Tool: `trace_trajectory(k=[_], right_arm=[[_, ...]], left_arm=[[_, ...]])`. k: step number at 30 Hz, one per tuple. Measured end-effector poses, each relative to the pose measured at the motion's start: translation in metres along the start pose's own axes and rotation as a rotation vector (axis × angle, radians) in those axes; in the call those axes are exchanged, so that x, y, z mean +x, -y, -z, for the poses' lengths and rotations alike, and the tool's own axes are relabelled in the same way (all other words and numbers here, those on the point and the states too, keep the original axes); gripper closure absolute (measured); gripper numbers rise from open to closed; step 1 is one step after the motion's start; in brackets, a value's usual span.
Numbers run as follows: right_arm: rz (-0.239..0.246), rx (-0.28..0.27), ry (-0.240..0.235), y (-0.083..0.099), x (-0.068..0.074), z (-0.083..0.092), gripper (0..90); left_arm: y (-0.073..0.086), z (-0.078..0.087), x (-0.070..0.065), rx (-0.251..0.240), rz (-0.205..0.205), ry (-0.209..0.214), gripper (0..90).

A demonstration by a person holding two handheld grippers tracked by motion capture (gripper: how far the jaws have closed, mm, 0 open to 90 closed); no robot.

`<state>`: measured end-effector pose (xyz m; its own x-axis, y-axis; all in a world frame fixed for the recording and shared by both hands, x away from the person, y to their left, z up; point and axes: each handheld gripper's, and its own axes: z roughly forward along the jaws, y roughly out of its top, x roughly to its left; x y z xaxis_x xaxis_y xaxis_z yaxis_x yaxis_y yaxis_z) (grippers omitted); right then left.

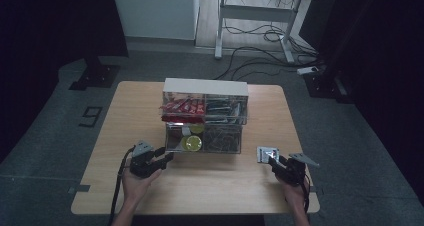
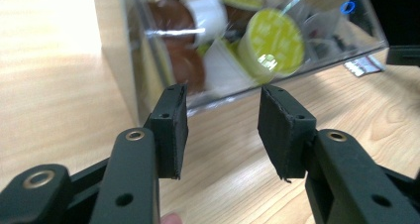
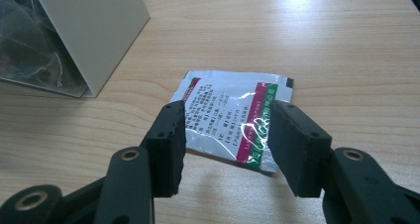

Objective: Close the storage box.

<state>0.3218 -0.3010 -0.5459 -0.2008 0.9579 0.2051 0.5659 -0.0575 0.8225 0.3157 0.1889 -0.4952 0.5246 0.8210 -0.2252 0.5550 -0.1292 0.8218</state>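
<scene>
**Closing in on the sachet**

Hovering low at the table's (image 1: 100, 186) 5 o'clock corner, the right gripper (image 3: 225, 144) holds its jaws wide apart and empty, straddling the near edge of the sachet (image 3: 233, 117) without touching it. That sachet lies flat on the wood, just at 4 o'clock of the organizer (image 1: 205, 116). The step in hand looks like a pick-up; next, the jaws likely need to dip and catch the foil's raised edge, since flat film slips easily. Its print runs in small dark lines with red and green bands, too fine to read. At 7 o'clock, the left gripper (image 2: 223, 130) is also open and empty, facing the clear lower drawer (image 2: 247, 50) of green-lidded pods (image 2: 277, 40). Red packets (image 1: 182, 106) fill the upper drawer.
</scene>
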Motion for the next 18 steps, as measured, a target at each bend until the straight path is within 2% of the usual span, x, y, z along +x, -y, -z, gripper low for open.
trace_trajectory(k=[5, 6, 10, 15, 18], right_arm=[[0.010, -0.003, -0.001, 0.000, 0.003, -0.001, 48.4], [0.012, -0.001, -0.001, 0.000, 0.003, -0.002, 48.3], [0.023, 0.006, 0.000, 0.000, 0.006, -0.005, 47.6], [0.032, 0.003, 0.003, 0.000, 0.009, -0.005, 47.4], [0.044, 0.002, 0.000, -0.001, 0.012, -0.005, 46.7]], left_arm=[[0.012, -0.009, 0.007, 0.038, 0.020, -0.023, 52.8], [0.015, -0.012, 0.009, 0.064, 0.017, -0.029, 52.5], [0.021, -0.016, 0.015, 0.097, 0.006, -0.047, 50.8], [0.027, -0.011, 0.023, 0.108, 0.026, -0.054, 49.7], [0.029, -0.010, 0.024, 0.117, 0.019, -0.062, 48.1]])
